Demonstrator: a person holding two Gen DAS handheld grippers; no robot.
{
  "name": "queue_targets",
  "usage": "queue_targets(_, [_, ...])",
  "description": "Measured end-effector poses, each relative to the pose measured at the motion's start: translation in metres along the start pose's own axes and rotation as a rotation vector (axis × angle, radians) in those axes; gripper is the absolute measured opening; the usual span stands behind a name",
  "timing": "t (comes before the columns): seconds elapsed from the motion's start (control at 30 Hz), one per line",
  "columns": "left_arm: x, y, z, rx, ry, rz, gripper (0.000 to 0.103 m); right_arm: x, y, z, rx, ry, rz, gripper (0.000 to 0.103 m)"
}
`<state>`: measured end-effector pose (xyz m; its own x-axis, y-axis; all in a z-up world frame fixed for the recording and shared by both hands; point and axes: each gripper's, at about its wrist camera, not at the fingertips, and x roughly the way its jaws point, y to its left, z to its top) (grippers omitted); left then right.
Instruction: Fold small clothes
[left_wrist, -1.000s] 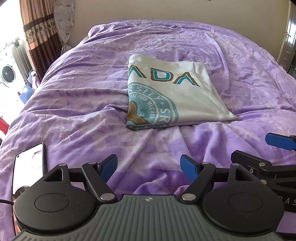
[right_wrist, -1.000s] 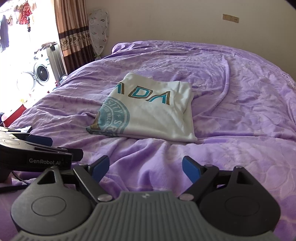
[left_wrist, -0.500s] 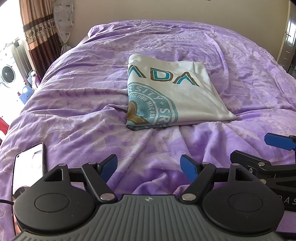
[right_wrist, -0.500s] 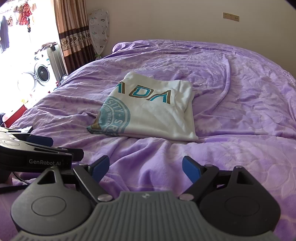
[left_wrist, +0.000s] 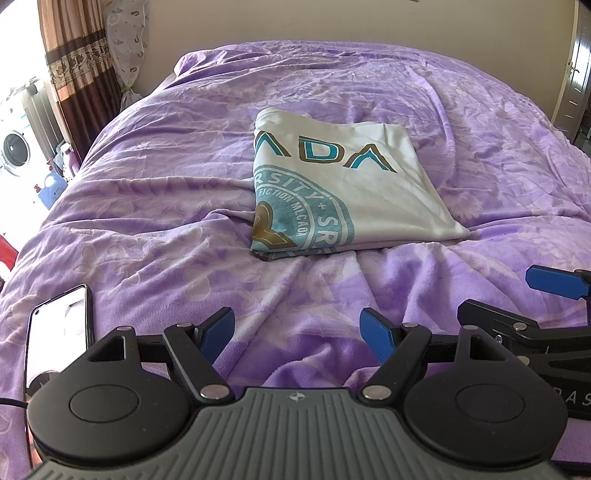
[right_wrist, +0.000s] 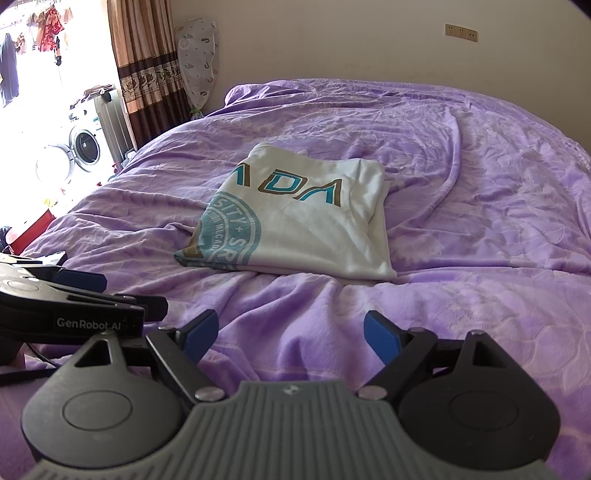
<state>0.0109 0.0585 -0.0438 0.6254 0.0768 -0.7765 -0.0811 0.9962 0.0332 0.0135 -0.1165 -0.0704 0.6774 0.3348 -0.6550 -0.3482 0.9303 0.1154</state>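
A white T-shirt (left_wrist: 343, 184) with teal and brown print lies folded into a flat rectangle on the purple bedspread (left_wrist: 166, 221); it also shows in the right wrist view (right_wrist: 303, 225). My left gripper (left_wrist: 297, 328) is open and empty, low over the bed, well short of the shirt. My right gripper (right_wrist: 290, 330) is open and empty, also near the bed's front, to the right of the left one. The right gripper shows at the right edge of the left wrist view (left_wrist: 546, 295); the left gripper shows at the left of the right wrist view (right_wrist: 85, 288).
A phone (left_wrist: 59, 325) with a lit screen lies on the bed at the front left, a cable by it. Curtains (right_wrist: 136, 74) and a washing machine (right_wrist: 86, 147) stand left of the bed. A wall runs behind it.
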Motion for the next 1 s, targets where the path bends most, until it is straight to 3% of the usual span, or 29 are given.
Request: queue_targets(1.0, [-0.0022,-0.0008,-0.0001,0.003,-0.004,0.001,0.090,0.0003,-0.0001,0.0003,0.005,0.000,0.001,0.082])
